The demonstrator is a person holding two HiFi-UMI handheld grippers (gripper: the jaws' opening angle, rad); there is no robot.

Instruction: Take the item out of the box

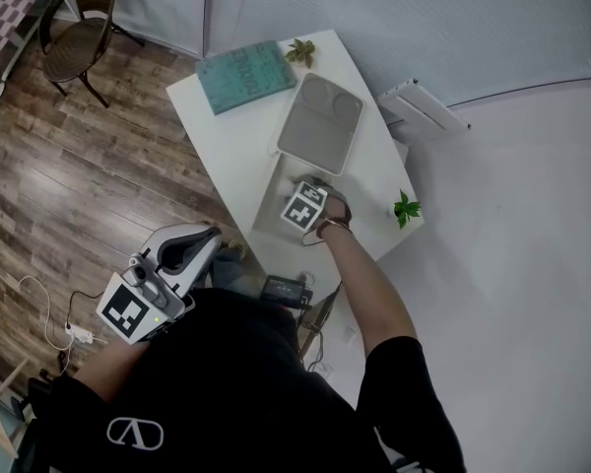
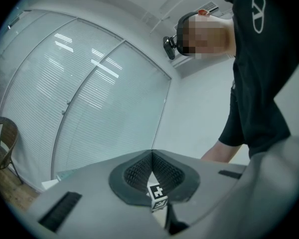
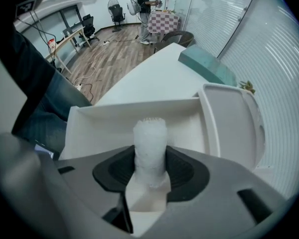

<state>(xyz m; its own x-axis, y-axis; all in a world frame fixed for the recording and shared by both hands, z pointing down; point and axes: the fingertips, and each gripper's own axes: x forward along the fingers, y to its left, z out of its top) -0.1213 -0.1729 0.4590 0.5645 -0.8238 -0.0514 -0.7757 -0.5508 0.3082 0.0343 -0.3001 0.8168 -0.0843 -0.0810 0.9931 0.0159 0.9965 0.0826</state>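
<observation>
An open white box (image 1: 272,197) stands near the front edge of the white table (image 1: 227,136), its lid (image 1: 320,124) lying open behind it. My right gripper (image 1: 306,205) points straight down into the box. In the right gripper view the right gripper (image 3: 150,159) is shut on a white foam-wrapped item (image 3: 150,141), which stands upright between the pads above the box floor (image 3: 102,126). My left gripper (image 1: 209,238) hangs off the table at the lower left, beside my body. In its own view the left gripper (image 2: 152,153) has its tips together and holds nothing.
A teal book (image 1: 244,75) and a small green plant (image 1: 300,52) lie at the table's far end. Another plant (image 1: 406,208) sits at the right edge. A wicker chair (image 1: 77,30) stands far left, and cables (image 1: 49,313) trail over the wooden floor.
</observation>
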